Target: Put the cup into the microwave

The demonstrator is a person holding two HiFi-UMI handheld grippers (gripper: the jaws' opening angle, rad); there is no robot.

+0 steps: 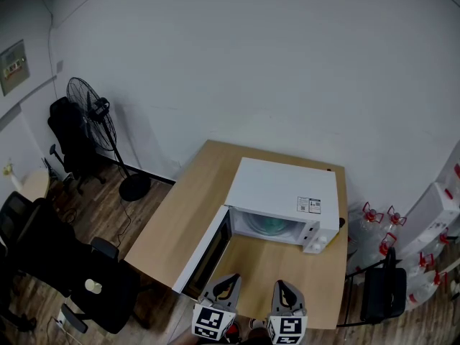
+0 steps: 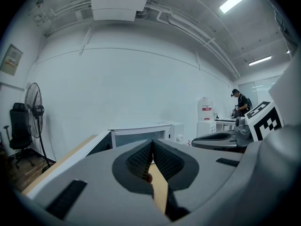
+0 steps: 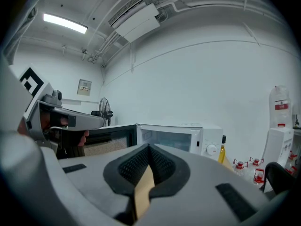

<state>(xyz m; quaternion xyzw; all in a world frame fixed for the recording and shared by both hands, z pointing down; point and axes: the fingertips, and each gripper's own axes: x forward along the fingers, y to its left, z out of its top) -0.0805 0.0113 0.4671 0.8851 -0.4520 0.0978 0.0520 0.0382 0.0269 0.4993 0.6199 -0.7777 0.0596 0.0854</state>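
- Left gripper [image 1: 228, 279]: lower middle of the frame, at the near edge of the table [image 1: 183, 210]. Jaws clenched together, empty.
- Right gripper [image 1: 284, 284]: just beside it, likewise clenched on nothing. Both seem held back, clear of the appliance.
- Microwave [image 1: 284, 185]: white, centre of the frame. Its door [image 1: 208, 254] is swung open to the lower left, presumably for access.
- Cup [image 1: 269, 226]: a pale green round shape inside the cavity, judged to be in place. It is too small to confirm.
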